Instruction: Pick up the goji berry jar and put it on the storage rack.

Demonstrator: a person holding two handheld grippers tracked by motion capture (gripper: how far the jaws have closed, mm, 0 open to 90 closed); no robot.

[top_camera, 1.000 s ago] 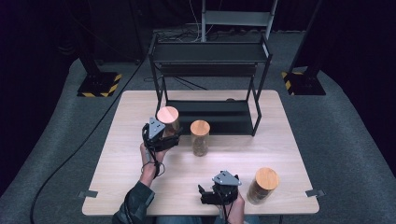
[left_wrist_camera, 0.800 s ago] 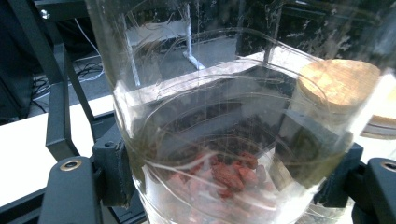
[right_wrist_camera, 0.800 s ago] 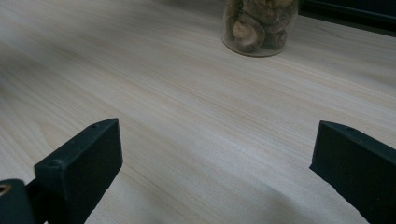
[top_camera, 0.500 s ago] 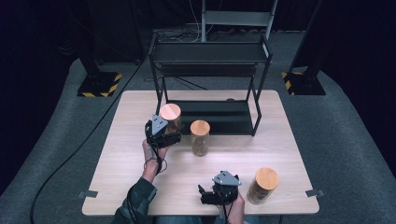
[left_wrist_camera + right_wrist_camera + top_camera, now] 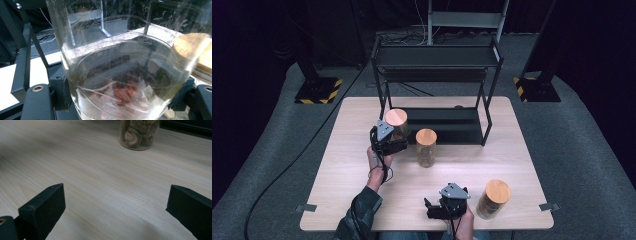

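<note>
The glass jar [image 5: 397, 126], pinched by the left hand-held gripper [image 5: 388, 140] just before the black shelf [image 5: 437, 57], could slip if tilted, while the right hand-held gripper [image 5: 446, 206] rests spread.

The clear glass jar [image 5: 117, 75] held red dried bits under a tan wooden lid [image 5: 396, 118]. The tabletop [image 5: 342, 160] was pale wood grain; beside it, the black shelf rack [image 5: 437, 57].
</note>
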